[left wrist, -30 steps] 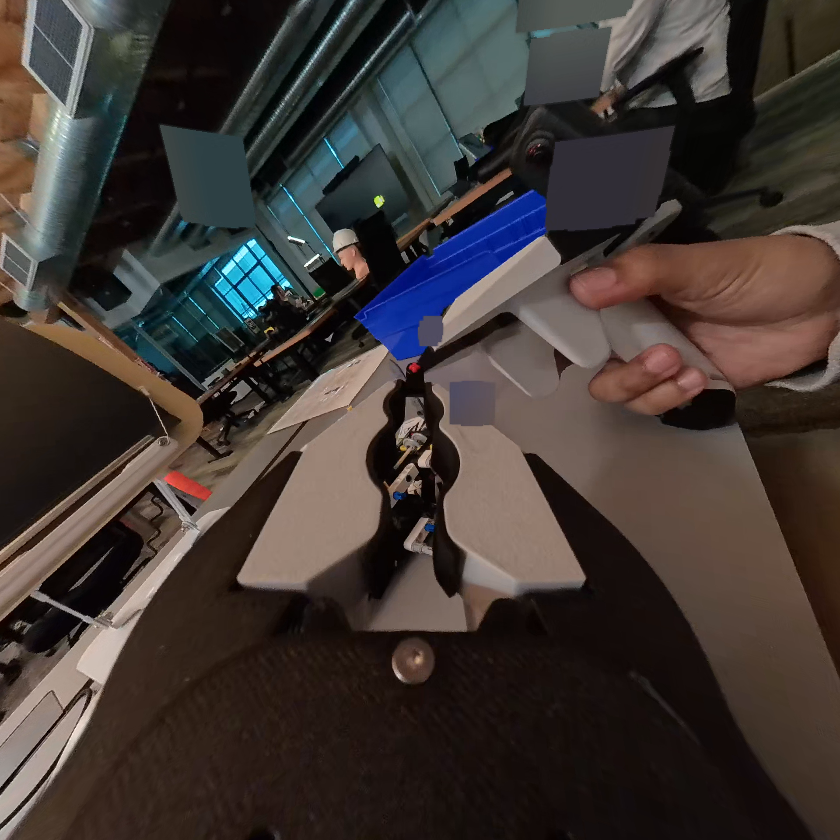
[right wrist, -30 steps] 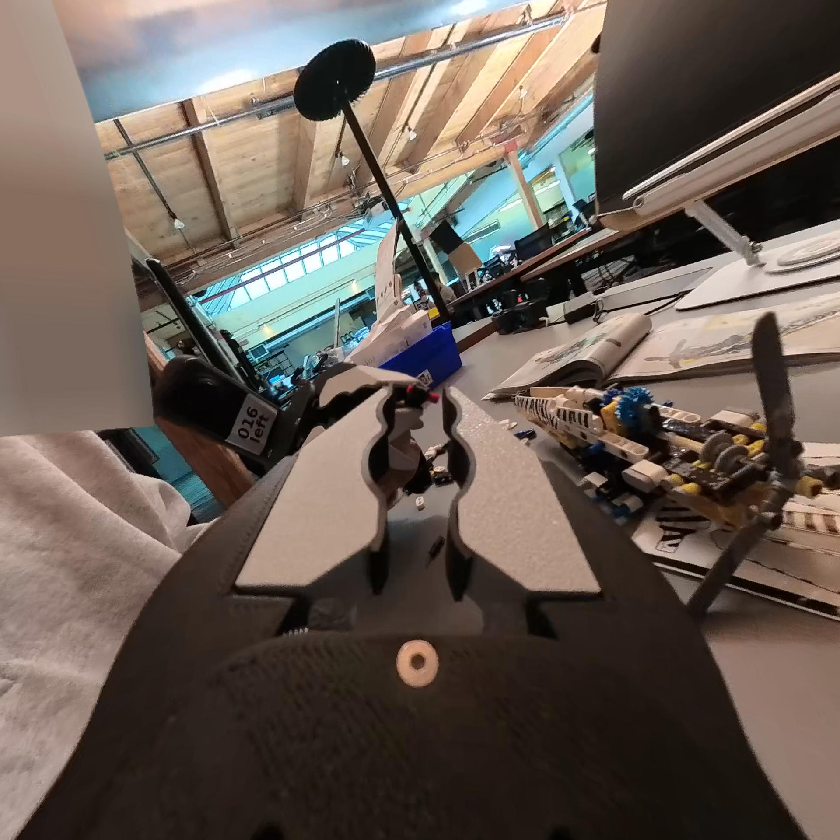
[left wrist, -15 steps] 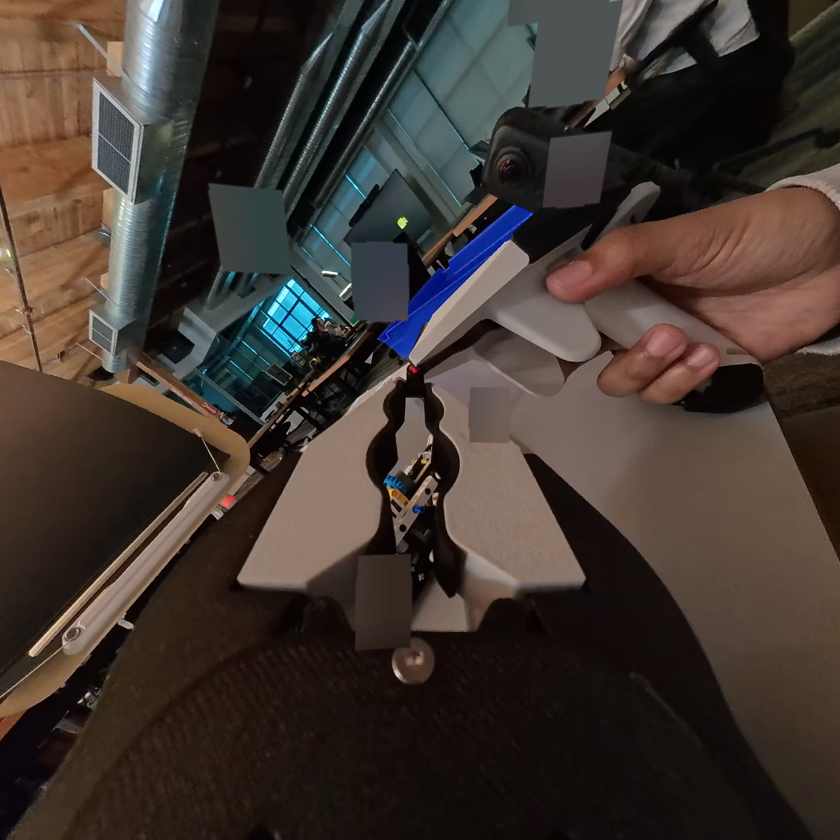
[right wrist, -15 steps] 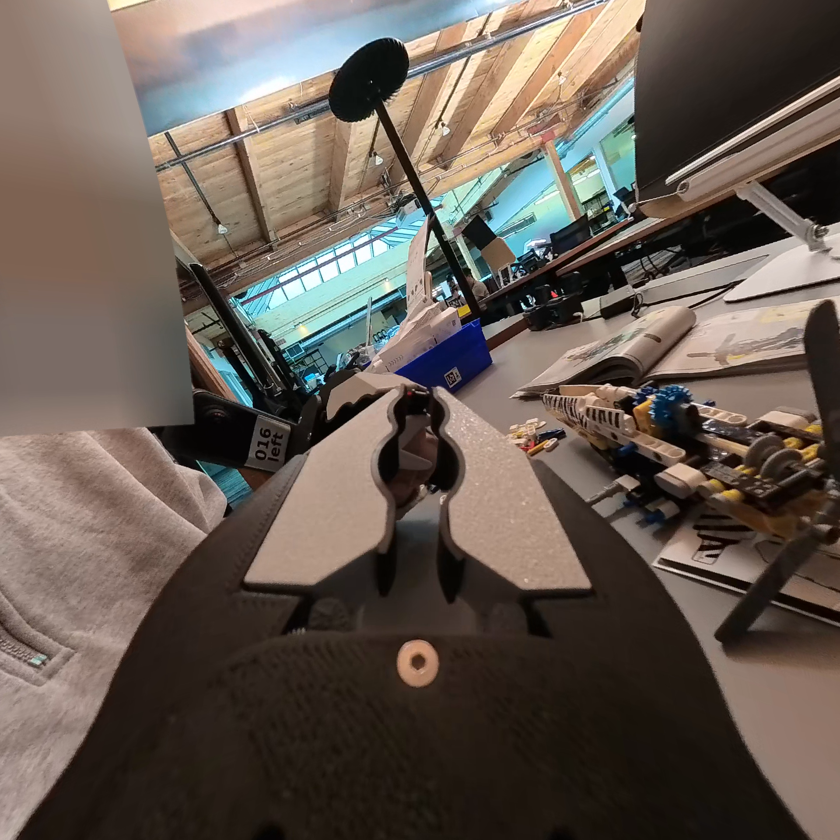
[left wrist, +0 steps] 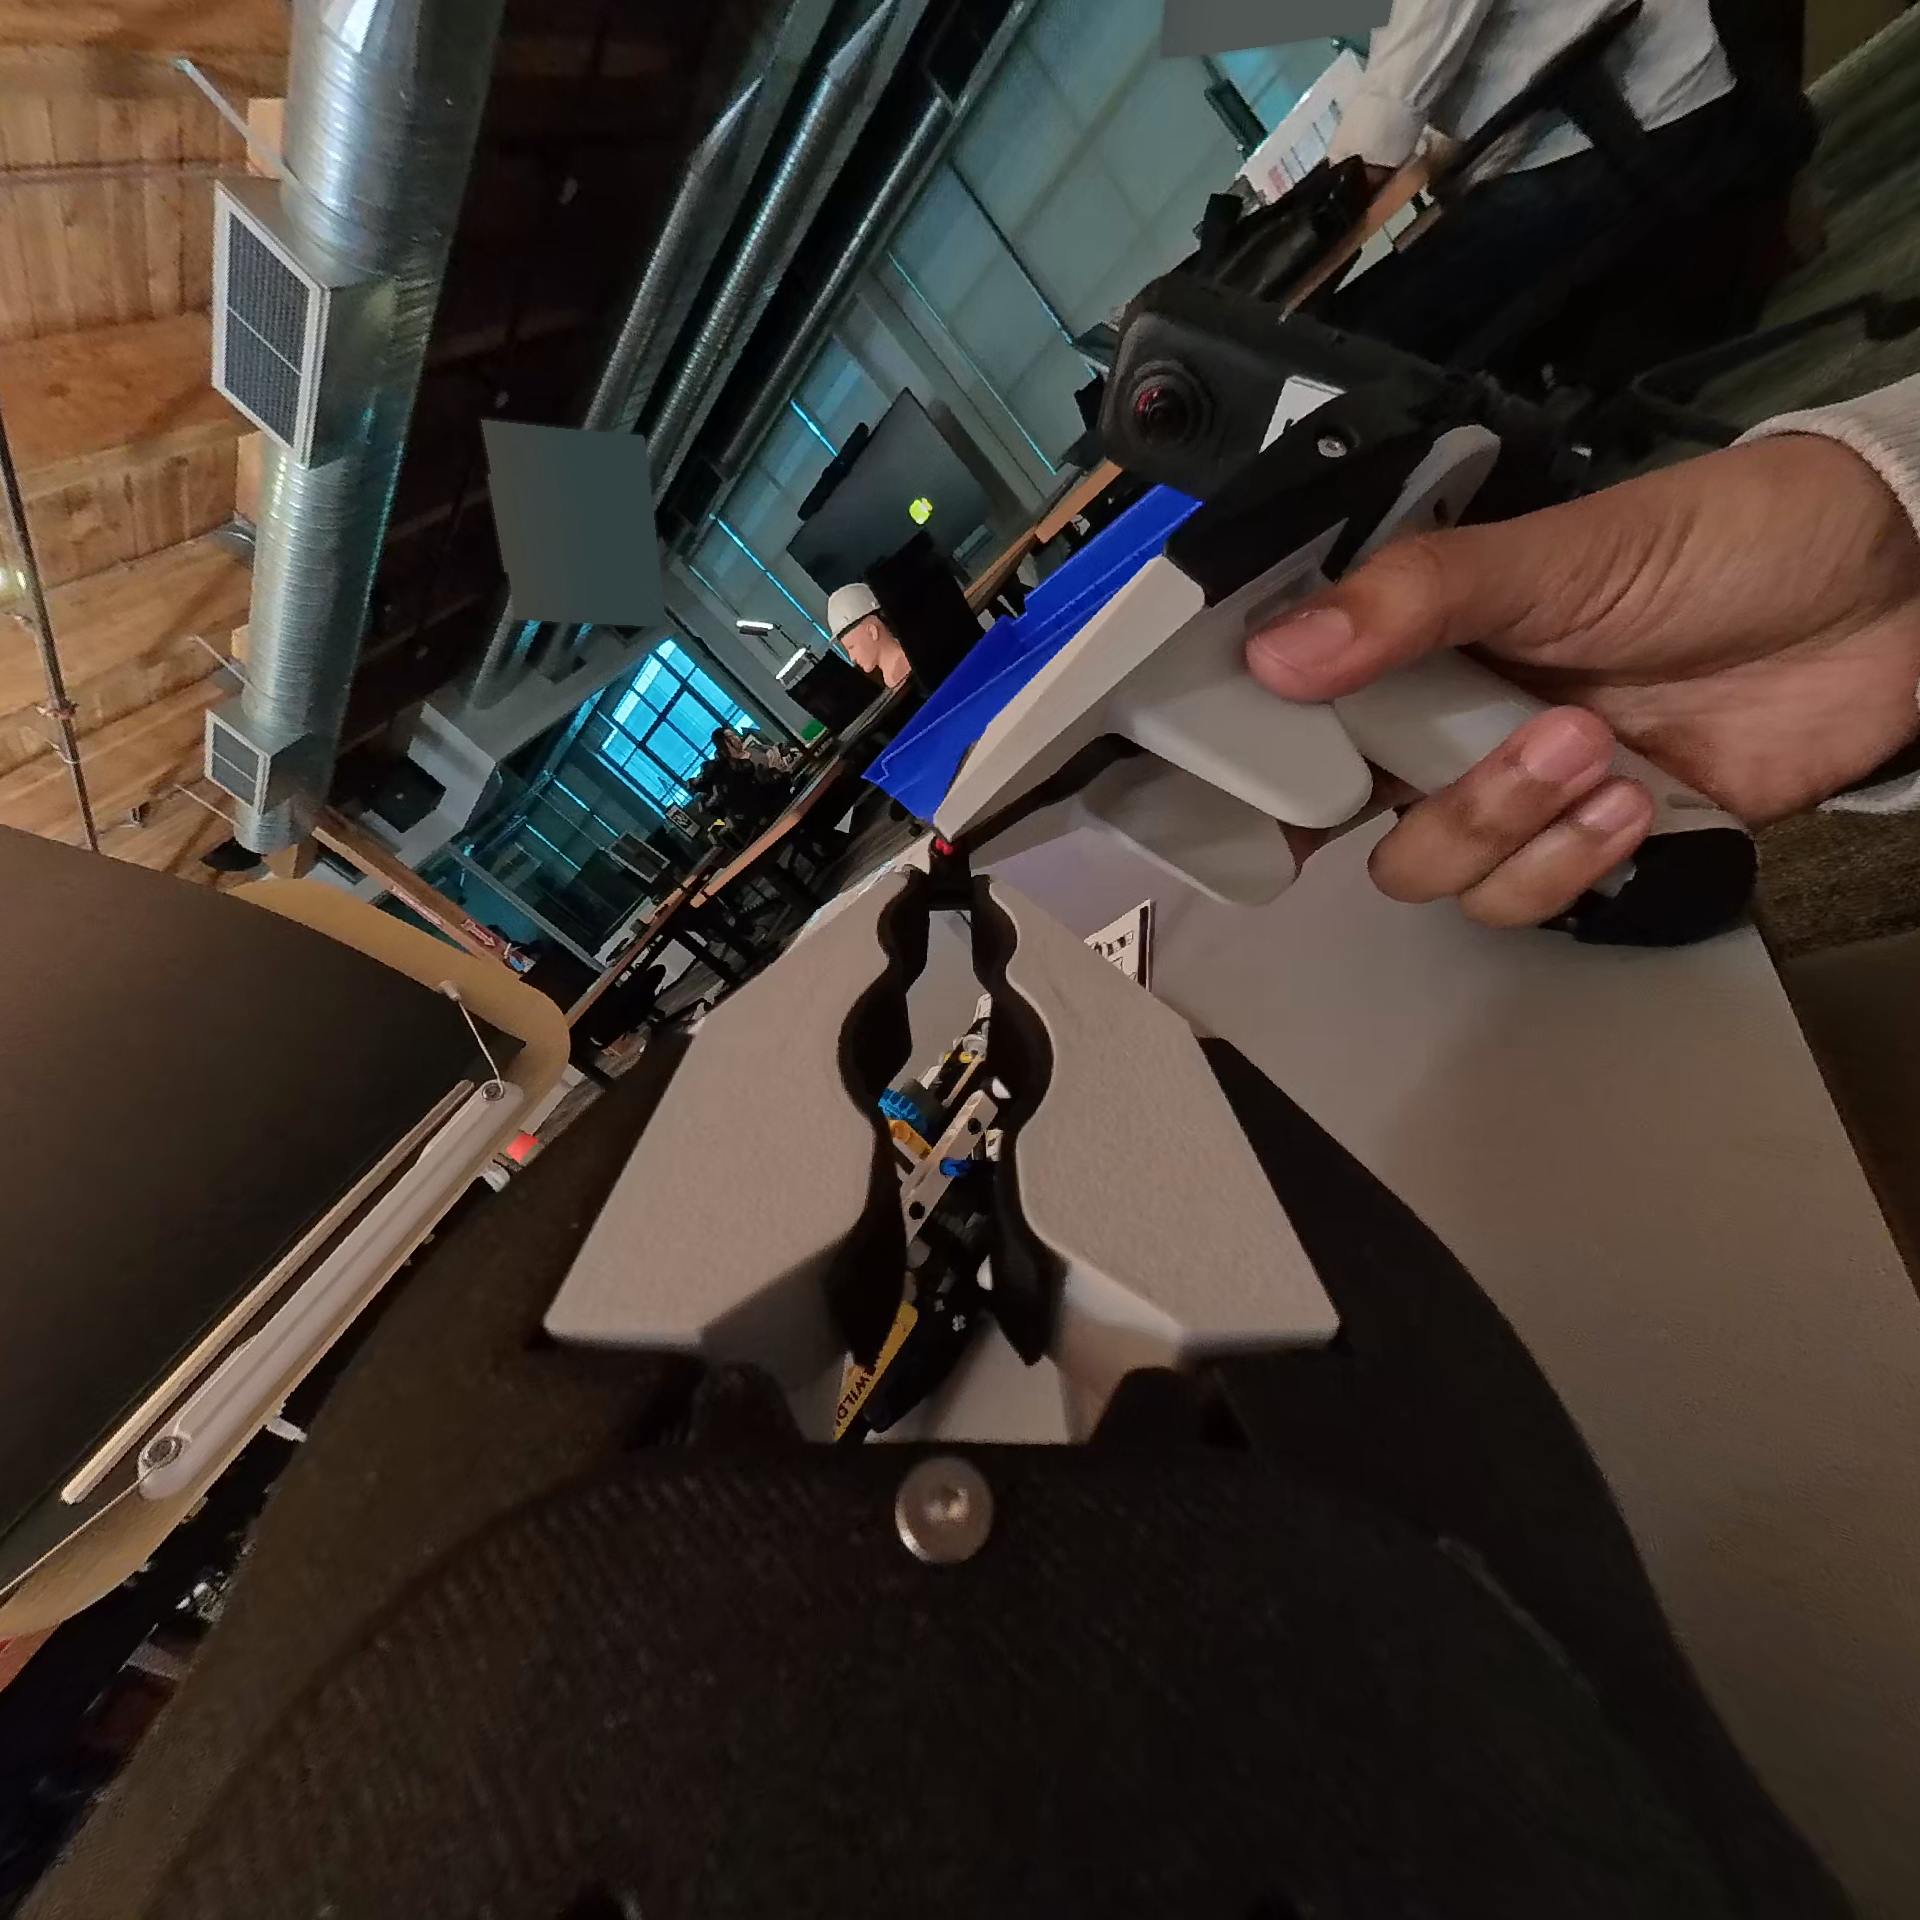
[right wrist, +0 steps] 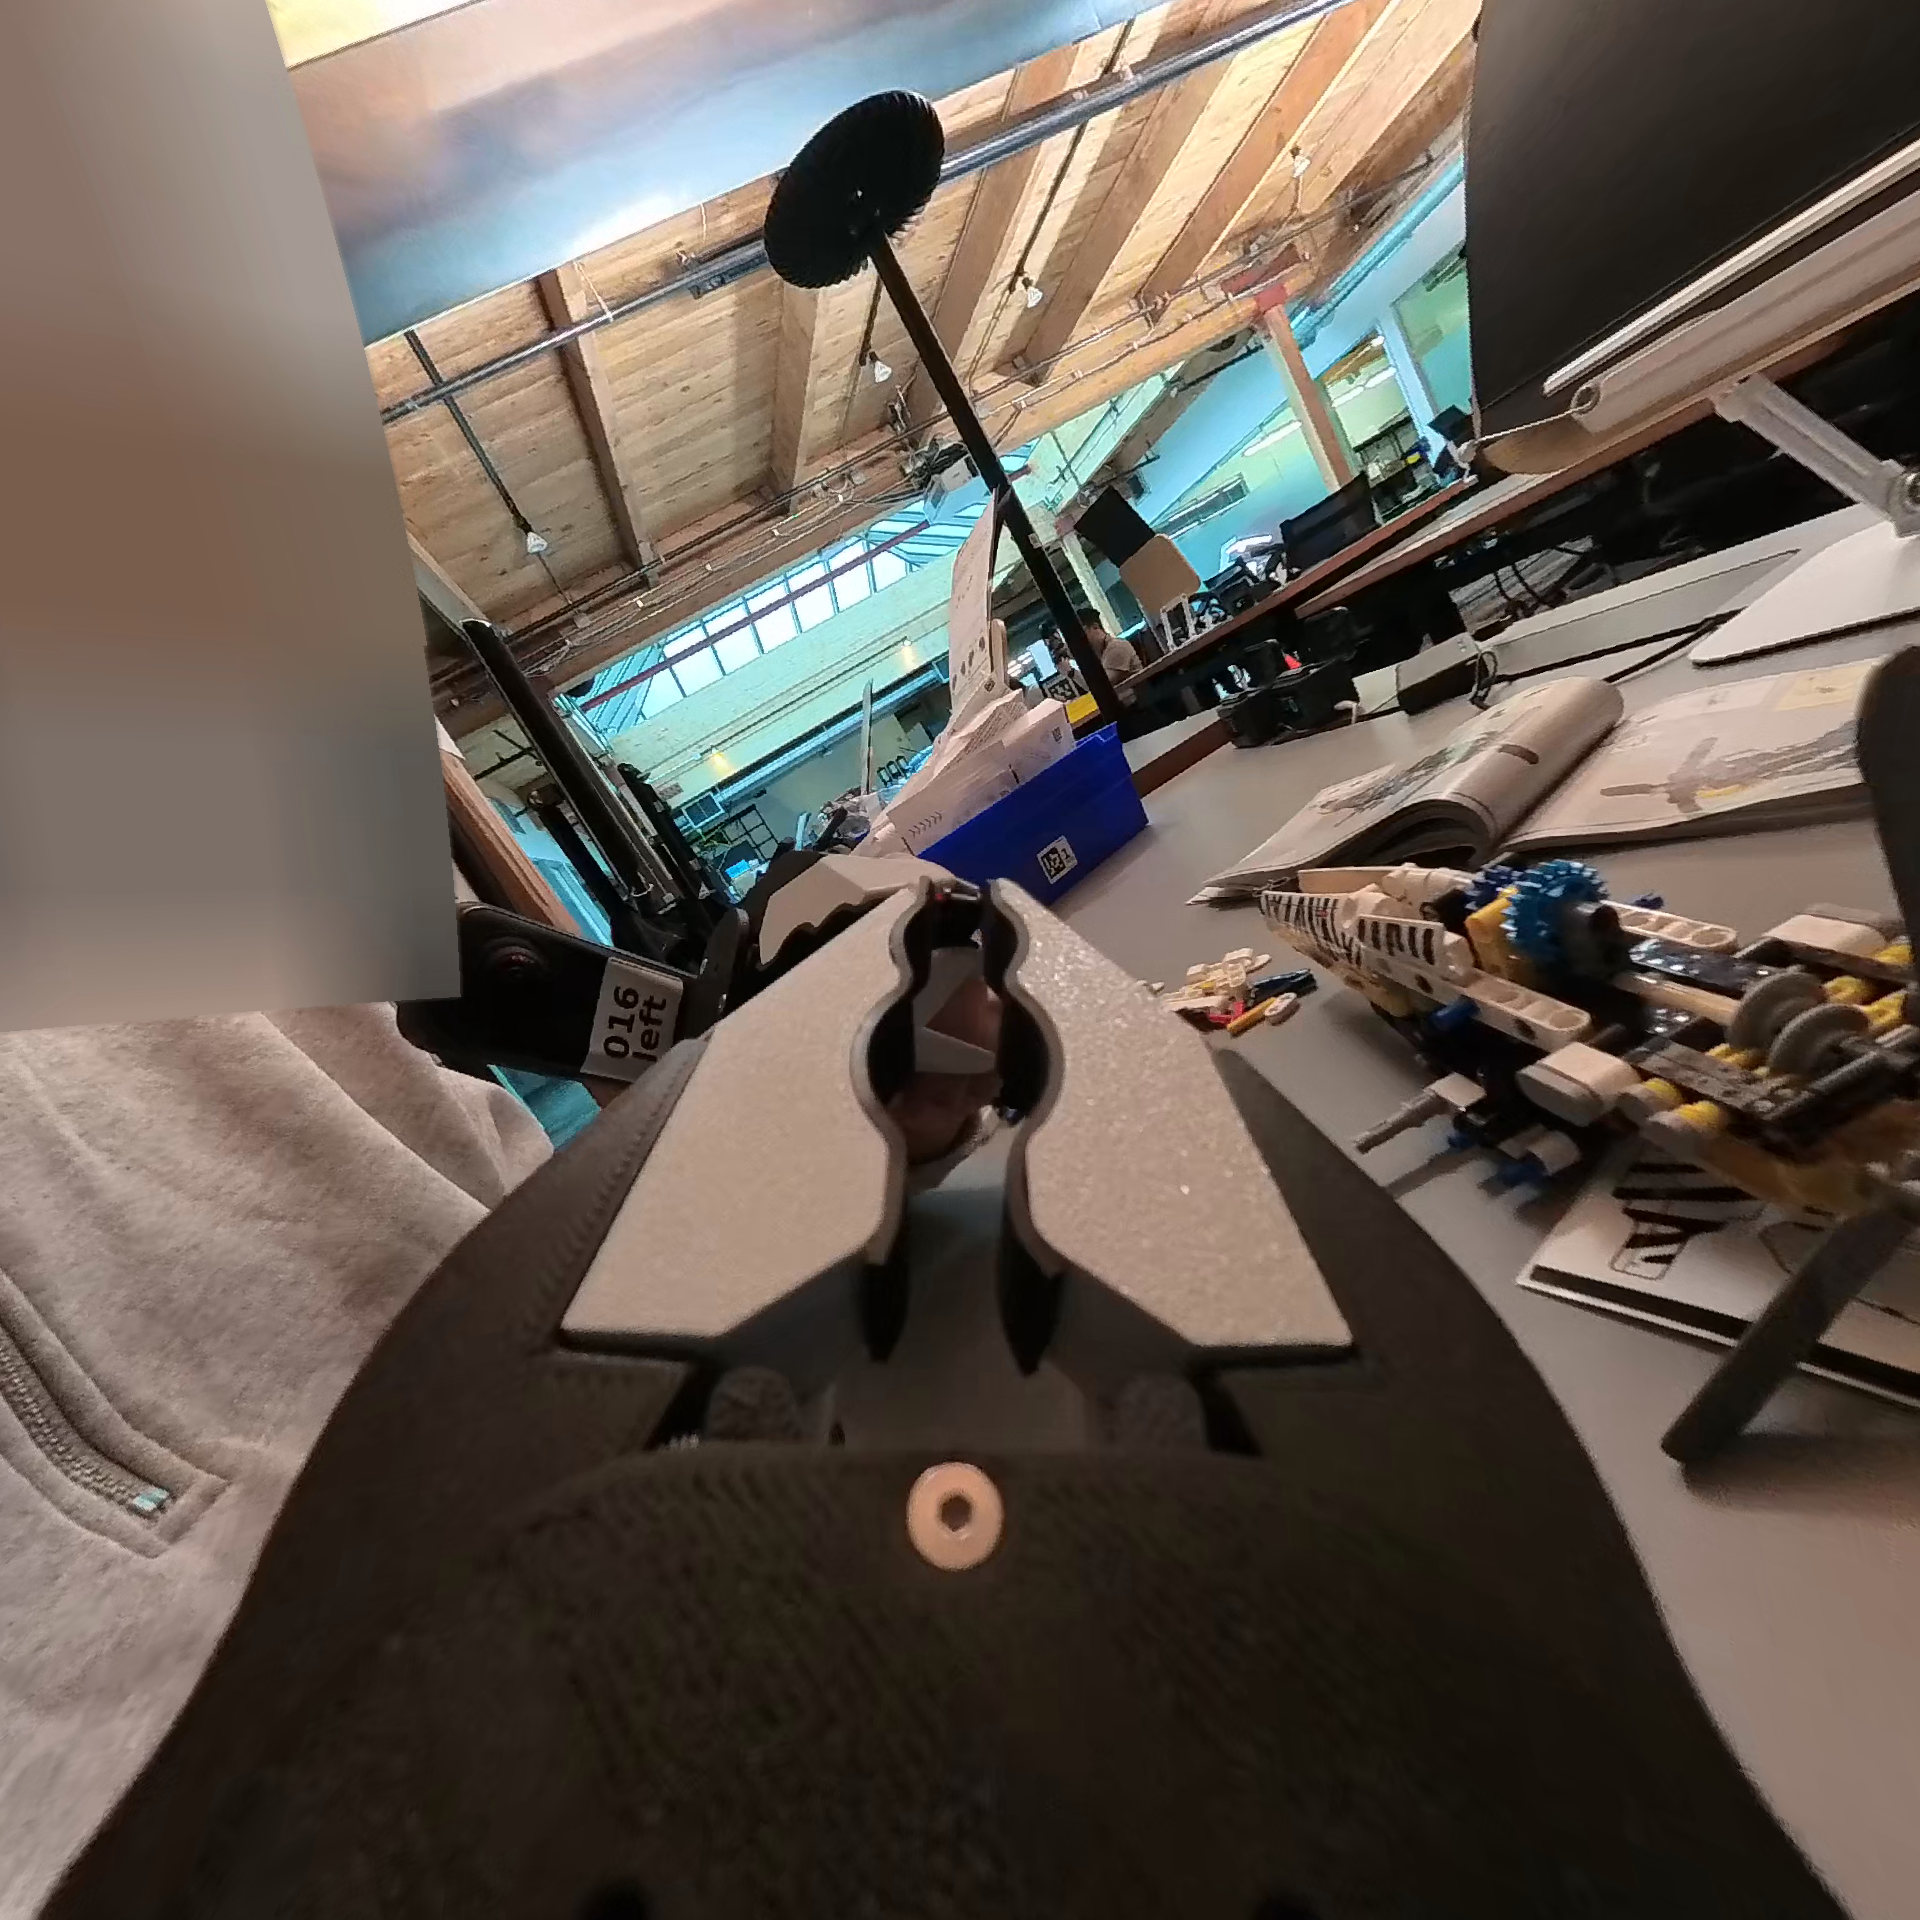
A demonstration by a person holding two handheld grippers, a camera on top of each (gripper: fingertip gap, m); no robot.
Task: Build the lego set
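My 2 grippers meet tip to tip: left gripper & right gripper both pinch 1 tiny red pin. It's light, slippery; nip mid-shaft. Lego model sits on table, fragile.

wood-beam ceiling, silver ducts, tall windows, grey desk, dark monitor

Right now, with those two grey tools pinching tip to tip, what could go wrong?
The tiny red piece is pinched where the left tool and right tool meet; a slip could flick it away. The half-built white-and-yellow brick model lies close to the right tool; a swing might knock it.
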